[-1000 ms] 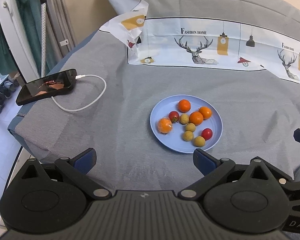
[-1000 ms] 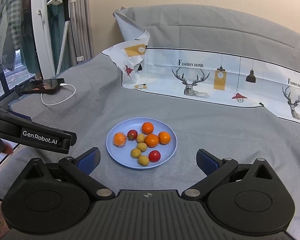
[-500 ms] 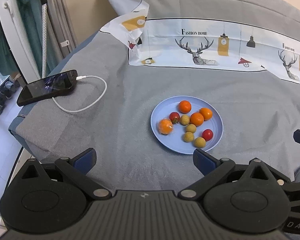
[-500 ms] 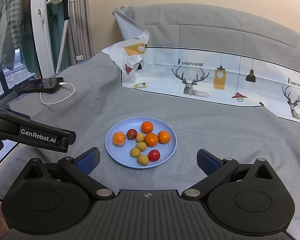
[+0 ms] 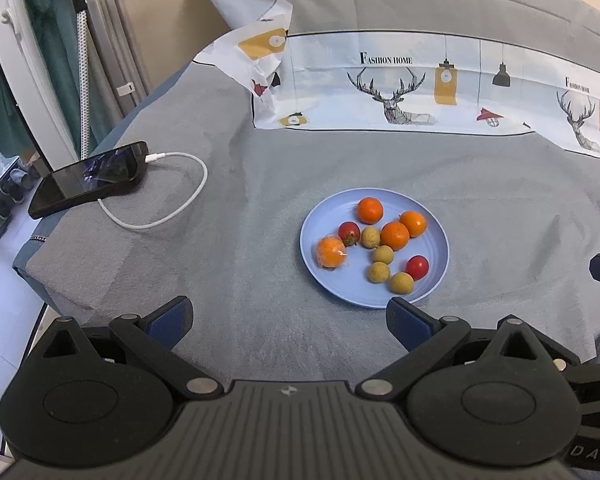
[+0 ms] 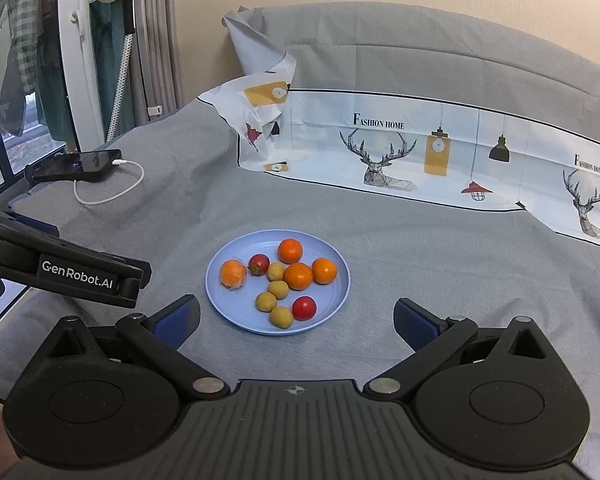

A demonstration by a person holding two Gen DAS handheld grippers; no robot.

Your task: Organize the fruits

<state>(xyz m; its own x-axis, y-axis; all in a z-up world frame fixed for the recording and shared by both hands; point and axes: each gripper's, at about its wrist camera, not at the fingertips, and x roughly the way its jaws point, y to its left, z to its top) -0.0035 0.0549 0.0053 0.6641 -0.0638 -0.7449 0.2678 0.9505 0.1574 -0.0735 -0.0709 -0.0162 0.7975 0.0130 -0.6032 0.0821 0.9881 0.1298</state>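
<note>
Holding both grippers, left (image 5: 288, 316) and right (image 6: 296, 320), with jaws wide and empty, I keep them short of the plate (image 6: 336, 300) so all 10 fruits (image 6: 298, 276) on the bed (image 6: 420, 248) stay visible.

Soft, even indoor light, faint shadows, sharp centre, strong fisheye bending and dark vignetting at the corners.
</note>
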